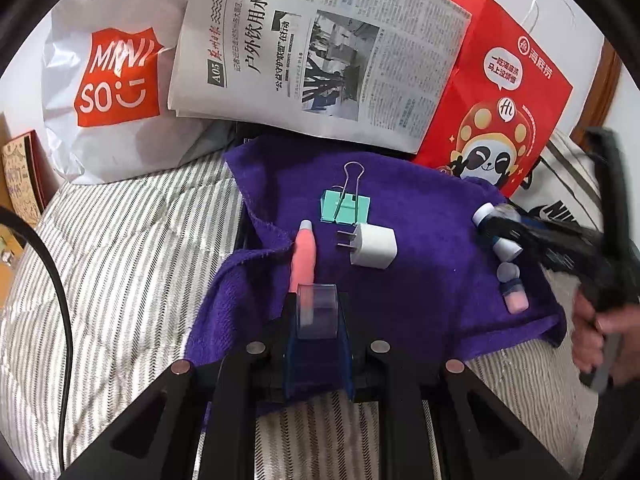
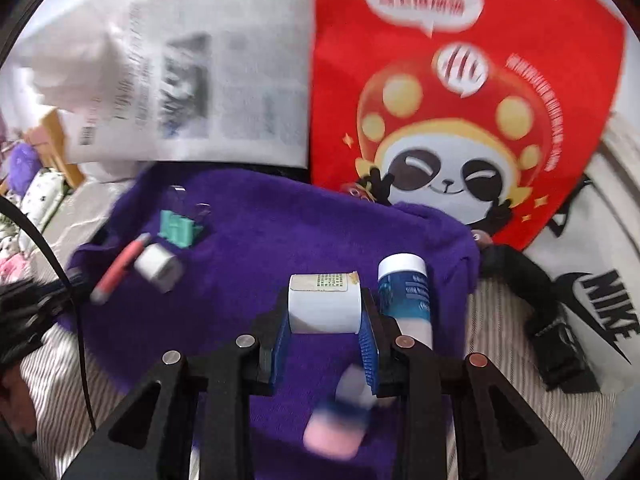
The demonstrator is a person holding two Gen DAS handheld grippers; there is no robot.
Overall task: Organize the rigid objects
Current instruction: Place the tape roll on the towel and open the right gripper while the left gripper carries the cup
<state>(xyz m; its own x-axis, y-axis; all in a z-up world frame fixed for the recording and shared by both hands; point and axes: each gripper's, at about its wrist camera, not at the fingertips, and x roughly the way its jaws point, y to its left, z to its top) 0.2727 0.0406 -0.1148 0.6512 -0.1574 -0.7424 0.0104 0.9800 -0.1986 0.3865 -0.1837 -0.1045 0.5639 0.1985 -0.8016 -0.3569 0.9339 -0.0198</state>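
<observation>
Gripping tape (image 1: pixel 317 311) and a white roll (image 2: pixel 324 304), both jaws hover over open purple towel (image 1: pixel 420 312).

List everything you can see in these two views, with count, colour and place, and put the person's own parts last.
purple towel: one, spread over the striped bedding
binder clip: one, mint green, far part of the towel
charger plug: one, white, near side of the clip
pink pen: one, left of the plug
blue bottle: one, white cap, right part of the towel
small pink bottle: one, towel's right edge
newspaper: one, behind the towel
red panda bag: one, back right
white Miniso bag: one, back left
Nike bag: one, white, far right
left gripper: jaws shut on a clear tape roll
right gripper: jaws shut on a white roll
hand: one, right edge
</observation>
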